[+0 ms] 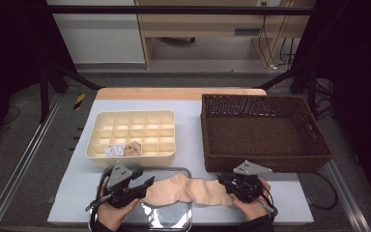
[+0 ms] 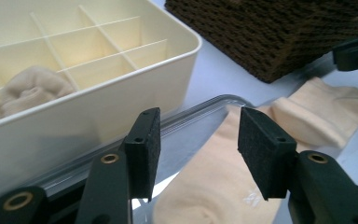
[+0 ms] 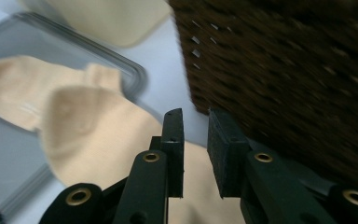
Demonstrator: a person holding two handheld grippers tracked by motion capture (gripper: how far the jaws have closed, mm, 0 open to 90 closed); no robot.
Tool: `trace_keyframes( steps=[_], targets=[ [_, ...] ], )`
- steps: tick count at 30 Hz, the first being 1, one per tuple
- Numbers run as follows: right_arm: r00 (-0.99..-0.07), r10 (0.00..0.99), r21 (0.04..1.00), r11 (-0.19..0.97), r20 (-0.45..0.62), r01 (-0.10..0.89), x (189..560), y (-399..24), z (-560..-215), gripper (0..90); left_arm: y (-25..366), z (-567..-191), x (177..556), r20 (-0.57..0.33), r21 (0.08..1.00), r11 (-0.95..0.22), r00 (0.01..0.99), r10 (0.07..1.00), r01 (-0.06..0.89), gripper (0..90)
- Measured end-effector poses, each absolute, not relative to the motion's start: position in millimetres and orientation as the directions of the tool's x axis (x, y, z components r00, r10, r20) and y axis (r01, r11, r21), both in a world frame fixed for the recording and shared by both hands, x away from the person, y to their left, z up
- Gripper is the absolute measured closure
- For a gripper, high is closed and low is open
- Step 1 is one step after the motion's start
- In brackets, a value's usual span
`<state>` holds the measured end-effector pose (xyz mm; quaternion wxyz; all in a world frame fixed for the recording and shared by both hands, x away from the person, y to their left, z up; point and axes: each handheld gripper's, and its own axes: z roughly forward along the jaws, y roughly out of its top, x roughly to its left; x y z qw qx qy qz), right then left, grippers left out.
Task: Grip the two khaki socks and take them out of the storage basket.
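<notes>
Our left gripper (image 2: 196,149) is open over the socks (image 2: 223,186); up close, our right gripper (image 3: 196,151) gapes narrowly, gripping nothing, basket (image 3: 284,70) just beyond.

A: Sock (image 1: 188,190) and tray (image 1: 183,223)?
B: Matt peach knit cloth on glossy, reflective metal.
A: Organizer (image 1: 131,135), basket (image 1: 265,130)?
B: Smooth cream plastic; rough dark-brown woven wicker.

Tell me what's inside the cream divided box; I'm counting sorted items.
The cream divided box holds a rolled beige sock and a white bundle in near-row cells. Its near wall hides those cells' floors.
</notes>
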<state>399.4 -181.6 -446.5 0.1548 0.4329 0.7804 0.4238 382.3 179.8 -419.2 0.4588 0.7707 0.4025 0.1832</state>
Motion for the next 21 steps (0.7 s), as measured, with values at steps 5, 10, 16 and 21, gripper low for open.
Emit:
trace_keyframes(
  steps=[5,10,16,21],
  targets=[
    [-0.541,0.833,0.772,0.266,0.119,0.578,401,-197,-457,76.4,157,-416,383,-0.085,0.849,-0.273,0.626,0.775,0.453,48.9],
    [-0.53,0.839,0.76,0.264,0.123,0.594,400,-202,-463,75.2,138,-416,385,-0.083,0.845,-0.292,0.65,0.756,0.448,49.0],
    [-0.534,0.836,0.753,0.273,0.122,0.599,400,-200,-465,73.0,121,-422,387,-0.081,0.839,-0.309,0.663,0.744,0.448,48.3],
    [-0.529,0.839,0.751,0.268,0.126,0.604,399,-199,-466,71.4,109,-431,389,-0.057,0.828,-0.339,0.668,0.742,0.447,48.6]
  ],
)
